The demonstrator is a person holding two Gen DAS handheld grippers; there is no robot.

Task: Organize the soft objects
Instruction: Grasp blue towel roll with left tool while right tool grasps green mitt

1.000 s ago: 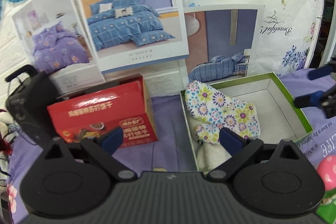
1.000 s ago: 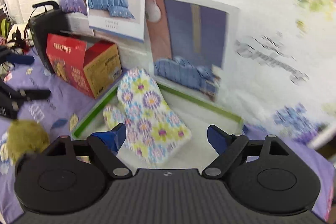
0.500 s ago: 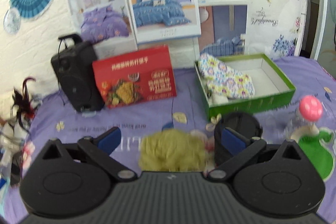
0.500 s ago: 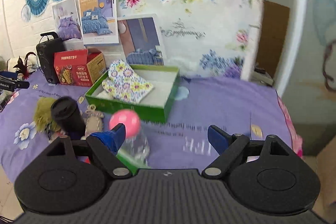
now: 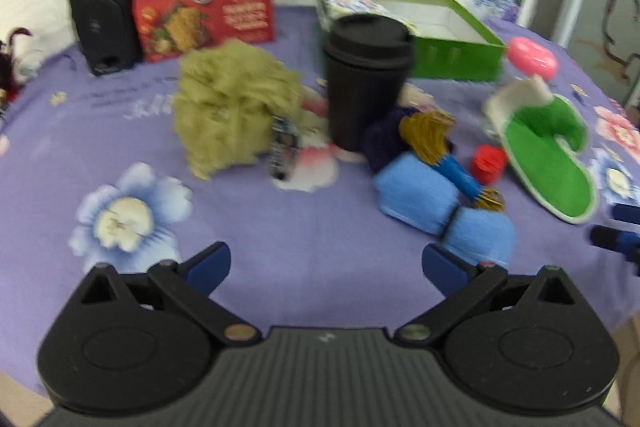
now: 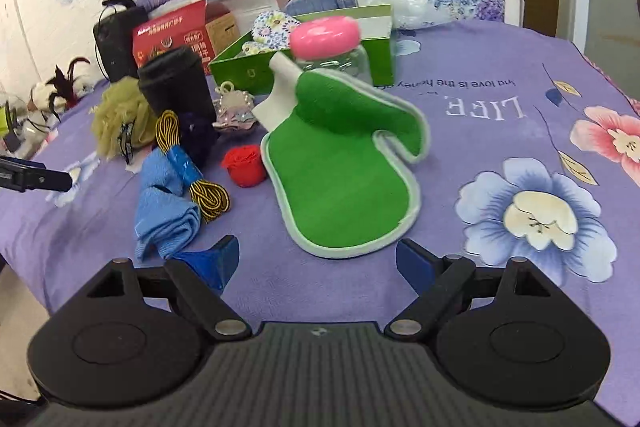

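The green mitt (image 6: 344,179) is seen at the centre of the right wrist view, spread flat on the purple cloth of the table (image 6: 500,75), with its cuff propped up against a jar (image 6: 344,57) with a pink lid. The right gripper (image 6: 318,259) is held just short of the mitt's rounded near edge, its fingers (image 6: 216,261) spread wide and nothing between them. In the left wrist view the left gripper (image 5: 326,265) is likewise released and empty, with a blue cloth (image 5: 436,203) at centre right, just ahead of its right finger. A green box (image 6: 304,59) at upper centre already holds a floral mitt (image 6: 274,27), so it is judged to be the place meant for the soft things. The green mitt is judged light, limp and slightly padded; it would fold and sag when lifted, so the bound near edge or the thumb lobe at its right side would best be pinched, with one finger slid under the rim. The jar could be tipped if the cuff is dragged. The yellow puff (image 5: 236,107), at left centre of the left view, is judged very light and springy and could be taken anywhere. A black cup (image 5: 366,79), a red rose (image 6: 245,165) and a yellow-black cord (image 6: 200,183) lie near the cloth and should be left untouched.
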